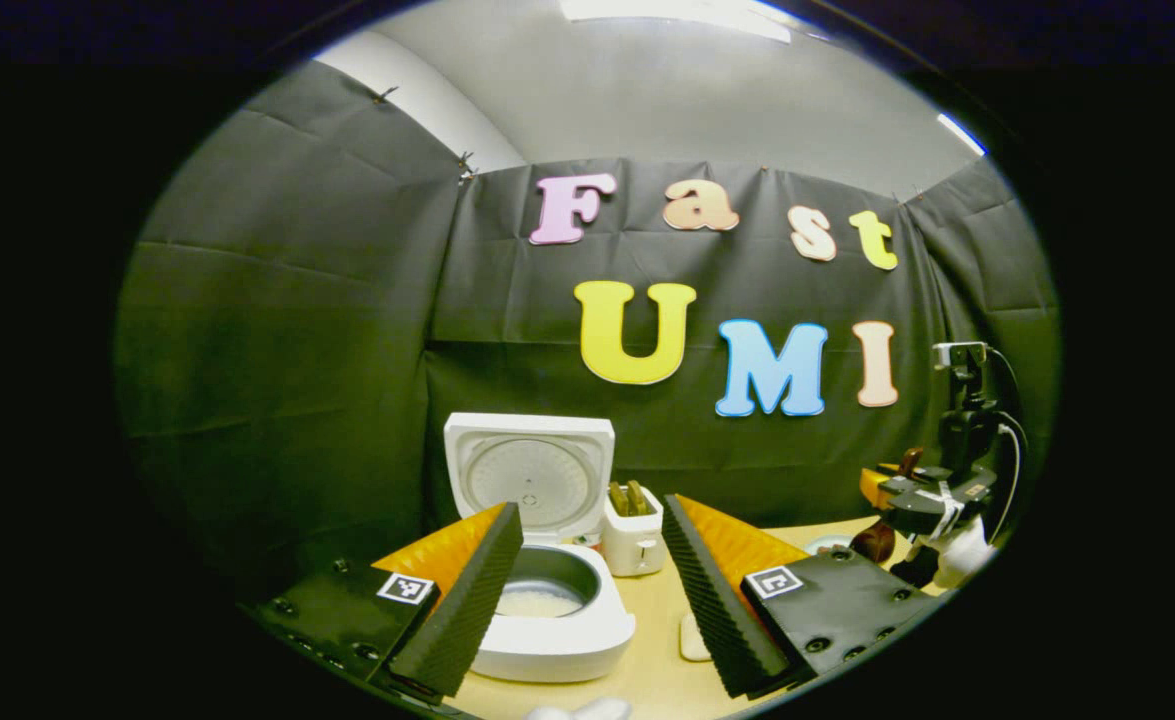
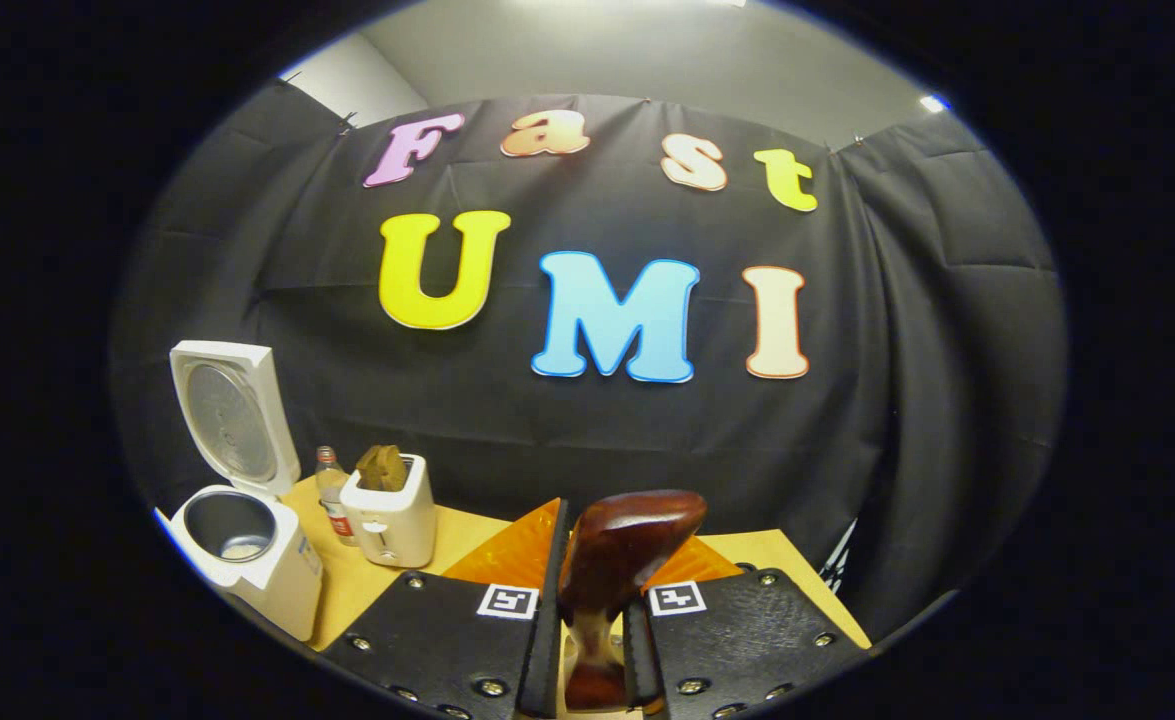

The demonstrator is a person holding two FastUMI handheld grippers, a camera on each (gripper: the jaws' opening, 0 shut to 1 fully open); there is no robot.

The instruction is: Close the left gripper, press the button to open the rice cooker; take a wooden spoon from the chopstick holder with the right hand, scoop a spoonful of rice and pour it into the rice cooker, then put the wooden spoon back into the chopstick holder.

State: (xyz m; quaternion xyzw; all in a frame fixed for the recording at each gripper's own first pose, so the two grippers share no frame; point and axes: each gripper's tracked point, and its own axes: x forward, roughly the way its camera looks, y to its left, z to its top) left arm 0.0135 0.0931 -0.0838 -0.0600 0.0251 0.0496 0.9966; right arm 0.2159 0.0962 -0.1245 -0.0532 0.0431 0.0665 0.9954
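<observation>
Right gripper view: wooden spoon point(image 2: 619, 560) between jaws.

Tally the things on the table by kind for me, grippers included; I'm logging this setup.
Rice cooker, lid up: 1
Toaster: 1
Bottle: 1
Wooden spoon, clamped in the right gripper: 1
Grippers, counting the open left gripper: 2
Total: 6
</observation>
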